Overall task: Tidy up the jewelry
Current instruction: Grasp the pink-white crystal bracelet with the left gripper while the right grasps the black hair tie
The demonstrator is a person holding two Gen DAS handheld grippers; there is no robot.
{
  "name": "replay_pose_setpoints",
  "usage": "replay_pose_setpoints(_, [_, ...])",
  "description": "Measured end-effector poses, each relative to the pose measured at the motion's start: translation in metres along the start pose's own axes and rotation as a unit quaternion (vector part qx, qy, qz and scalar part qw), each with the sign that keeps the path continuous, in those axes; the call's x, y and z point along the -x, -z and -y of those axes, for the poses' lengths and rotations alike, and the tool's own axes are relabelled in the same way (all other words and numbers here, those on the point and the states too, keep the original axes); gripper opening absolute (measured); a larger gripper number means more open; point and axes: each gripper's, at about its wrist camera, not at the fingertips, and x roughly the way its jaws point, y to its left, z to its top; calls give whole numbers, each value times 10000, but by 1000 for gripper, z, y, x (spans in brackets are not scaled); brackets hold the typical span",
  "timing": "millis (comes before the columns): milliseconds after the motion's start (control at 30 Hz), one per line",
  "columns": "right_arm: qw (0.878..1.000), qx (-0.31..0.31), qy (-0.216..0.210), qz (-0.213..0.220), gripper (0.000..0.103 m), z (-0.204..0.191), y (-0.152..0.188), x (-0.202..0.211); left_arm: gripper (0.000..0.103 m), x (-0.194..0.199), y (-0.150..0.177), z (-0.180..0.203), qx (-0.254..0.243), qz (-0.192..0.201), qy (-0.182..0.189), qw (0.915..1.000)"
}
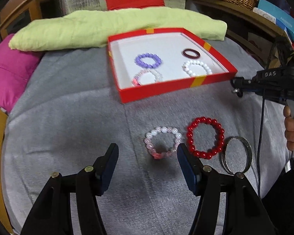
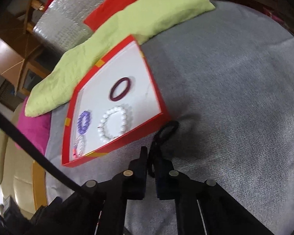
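Spread, left hand-held gripper (image 1: pixel 148 154) straddles pink bracelet (image 1: pixel 163 143); right hand-held gripper (image 2: pixel 149 152) pinches black bracelet (image 2: pixel 164 135).

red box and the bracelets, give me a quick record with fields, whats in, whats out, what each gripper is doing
box: red box, open, on grey cloth
inside: purple bracelet, dark ring, white bracelet, clear bracelet
outside: pink bracelet, red bracelet, metal bangle
left gripper: open, low over the pink bracelet, one finger at its edge
right gripper: shut on black band, near the box's front wall
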Motion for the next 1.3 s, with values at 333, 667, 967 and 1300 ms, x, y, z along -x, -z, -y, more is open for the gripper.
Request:
replay_pose_setpoints(333, [9995,52,-194,-250,7,-3,5,0,64,-24,-3,9,-177,-252,31,9995])
replay_pose_setpoints(667, [9985,-156,-413,-327,10,9,-1,6,27,-32,-16,-1,136,-73,-196,9997])
replay_pose_setpoints(967, [9972,-532,-424,-313,47,22,-6,11,16,-31,-17,-17,390,-20,-146,9991])
replay_pose_setpoints(1300, [9988,228,57,-433,21,-4,2,-14,16,-27,-15,-23,471,-5,-16,9989])
